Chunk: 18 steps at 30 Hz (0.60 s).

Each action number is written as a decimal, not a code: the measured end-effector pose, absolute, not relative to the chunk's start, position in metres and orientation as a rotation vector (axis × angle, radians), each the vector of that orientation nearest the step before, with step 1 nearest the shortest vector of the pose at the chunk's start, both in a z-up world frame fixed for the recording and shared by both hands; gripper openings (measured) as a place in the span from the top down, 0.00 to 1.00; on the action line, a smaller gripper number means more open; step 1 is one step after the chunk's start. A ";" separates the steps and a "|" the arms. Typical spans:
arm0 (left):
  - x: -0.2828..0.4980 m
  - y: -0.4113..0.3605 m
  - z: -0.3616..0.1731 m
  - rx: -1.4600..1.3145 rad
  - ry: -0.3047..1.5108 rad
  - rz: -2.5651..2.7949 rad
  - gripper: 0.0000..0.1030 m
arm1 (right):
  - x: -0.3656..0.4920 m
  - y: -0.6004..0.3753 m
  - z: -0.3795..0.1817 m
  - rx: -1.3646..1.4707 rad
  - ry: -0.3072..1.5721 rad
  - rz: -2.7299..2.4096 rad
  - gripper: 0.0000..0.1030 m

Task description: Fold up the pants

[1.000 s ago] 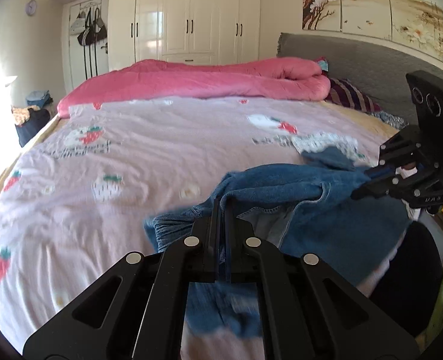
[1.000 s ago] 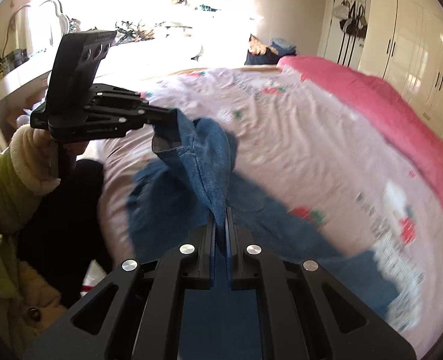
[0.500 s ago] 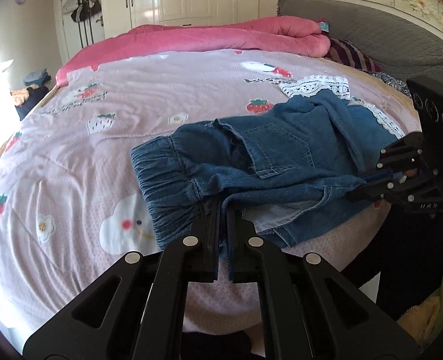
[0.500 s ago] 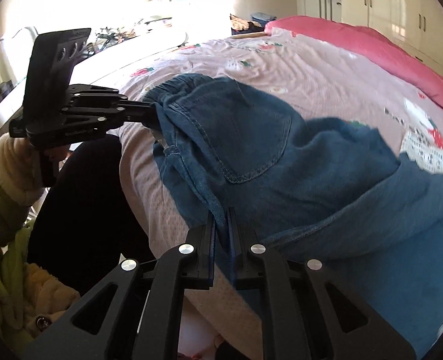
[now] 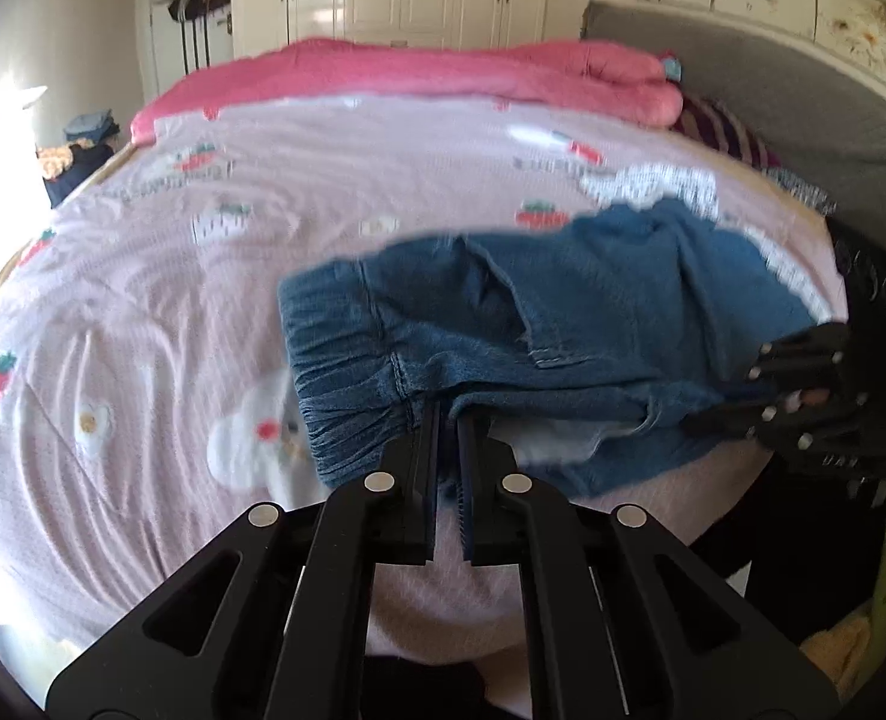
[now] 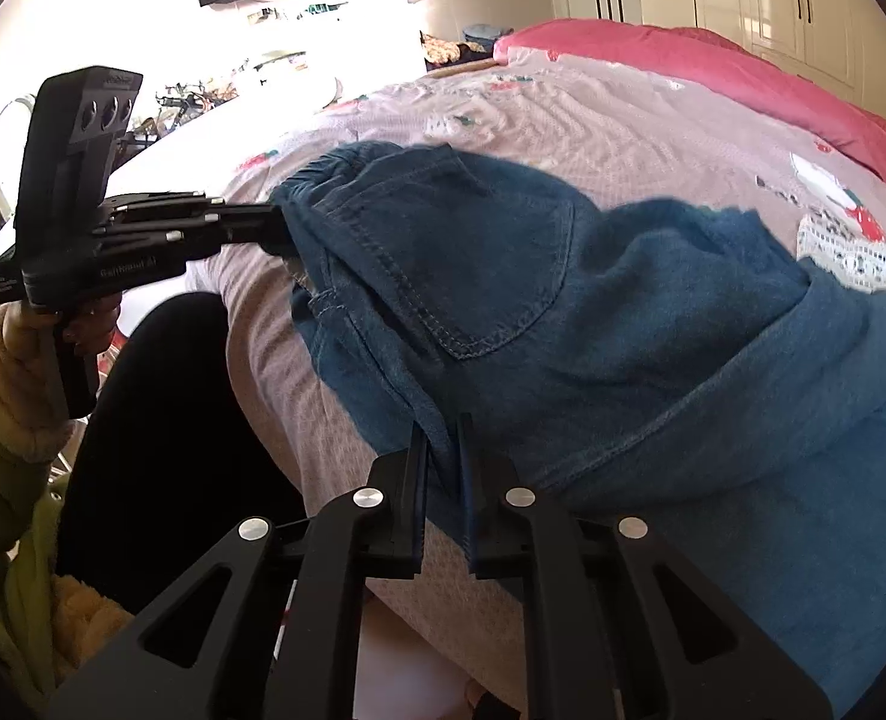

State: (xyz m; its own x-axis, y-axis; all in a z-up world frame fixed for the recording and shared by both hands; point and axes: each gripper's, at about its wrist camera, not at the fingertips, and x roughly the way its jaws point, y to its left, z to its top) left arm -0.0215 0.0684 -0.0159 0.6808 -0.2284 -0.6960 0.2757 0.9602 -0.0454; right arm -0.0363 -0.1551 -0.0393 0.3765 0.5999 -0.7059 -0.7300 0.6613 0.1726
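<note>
- The denim pants (image 5: pixel 592 324) lie near the close edge of the bed (image 5: pixel 143 312), on its pink printed bedspread, with the gathered elastic waistband (image 5: pixel 347 354) to the left in the left wrist view and the legs running right toward the lace trim.
- A back pocket faces up, and the cloth is bunched and creased across the seat rather than flat.
- The left hand-held gripper (image 5: pixel 447 420) has its jaws narrow, pinching the near edge of the pants just beside the waistband.
- The right hand-held gripper (image 6: pixel 443 429) is narrow too, with a fold of denim between its fingers; the gap looks a touch wider than the left's, and whether the pads still press the cloth I cannot tell for sure.
- The step in hand appears to be laying the pants down flat before the fold.
- To do it well, keep both pinches on the same edge and draw them gently apart so the seat creases pull out.
- Let go only once the near hem rests fully on the bed, since it sits close to the mattress edge and could slide off.
</note>
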 end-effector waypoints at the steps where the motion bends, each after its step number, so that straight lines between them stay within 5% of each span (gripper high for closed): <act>1: -0.023 0.069 -0.017 0.062 0.776 -0.285 0.98 | -0.036 -0.157 -0.040 -0.168 0.825 0.859 0.90; 11: -0.040 0.076 -0.012 0.051 0.800 -0.293 0.90 | -0.041 -0.156 -0.039 -0.195 0.800 0.846 0.89; 13: -0.046 0.078 -0.007 0.051 0.797 -0.265 0.64 | -0.042 -0.154 -0.039 -0.198 0.803 0.843 0.86; 18: -0.059 0.086 0.015 0.044 0.762 -0.228 0.63 | -0.044 -0.153 -0.043 -0.192 0.803 0.845 0.81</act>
State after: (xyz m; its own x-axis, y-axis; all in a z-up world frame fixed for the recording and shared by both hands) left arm -0.0586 0.0858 0.0153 0.6999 -0.1891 -0.6887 0.2210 0.9743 -0.0428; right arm -0.0440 -0.1527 -0.0431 0.3960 0.5933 -0.7008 -0.7302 0.6663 0.1515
